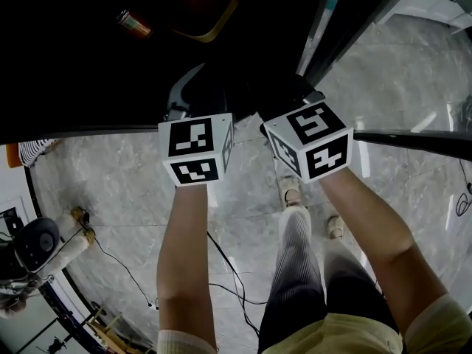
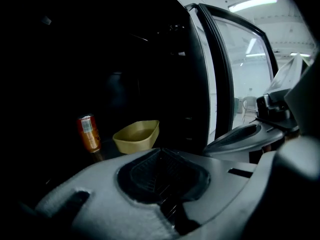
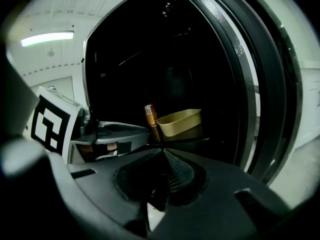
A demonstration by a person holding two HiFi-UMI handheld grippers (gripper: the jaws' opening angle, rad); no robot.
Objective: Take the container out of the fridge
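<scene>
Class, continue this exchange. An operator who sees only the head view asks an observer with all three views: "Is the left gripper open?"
Observer: No. The left gripper is shut, with nothing between its jaws.
Operator: And the right?
Observer: The right gripper is shut and empty too.
Operator: Does the container in the fridge have a lid?
Observer: None shows; the yellow container is open at the top.

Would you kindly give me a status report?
Left hand-held gripper shut, empty. Right hand-held gripper shut, empty. Yellow container untouched inside fridge, can beside it.
</scene>
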